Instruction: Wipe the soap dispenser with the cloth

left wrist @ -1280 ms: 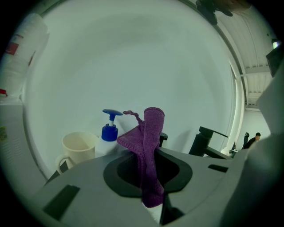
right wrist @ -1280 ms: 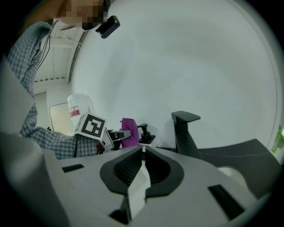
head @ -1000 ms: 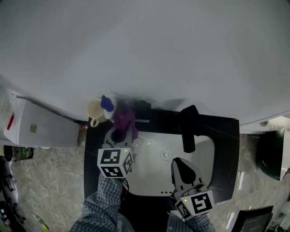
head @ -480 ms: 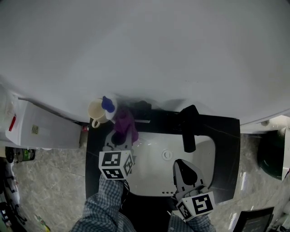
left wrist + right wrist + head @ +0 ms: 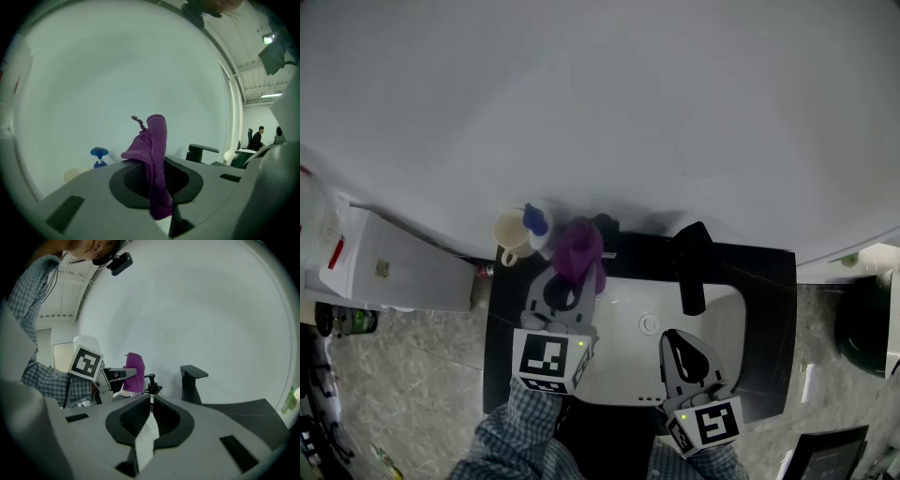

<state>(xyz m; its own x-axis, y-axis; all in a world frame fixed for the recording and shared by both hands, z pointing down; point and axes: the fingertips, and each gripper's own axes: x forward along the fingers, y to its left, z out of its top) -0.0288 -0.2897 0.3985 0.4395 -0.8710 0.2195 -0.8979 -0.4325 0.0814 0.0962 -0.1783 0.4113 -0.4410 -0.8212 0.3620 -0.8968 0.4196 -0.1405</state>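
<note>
My left gripper is shut on a purple cloth, which stands bunched above its jaws. The cloth sits right against the left side of the black soap dispenser at the back of the counter. In the left gripper view the cloth hangs between the jaws and hides the dispenser. From the right gripper view, the dispenser's black pump shows just right of the cloth. My right gripper hovers over the white sink, shut on nothing.
A black faucet stands at the sink's back right. A blue pump bottle and a cream cup sit left of the cloth. The black counter surrounds the sink, against a white wall. A white box lies off the counter's left.
My left gripper has carried the purple cloth to the right, away from the blue pump bottle and up against the black dispenser. The right gripper has stayed over the sink.
</note>
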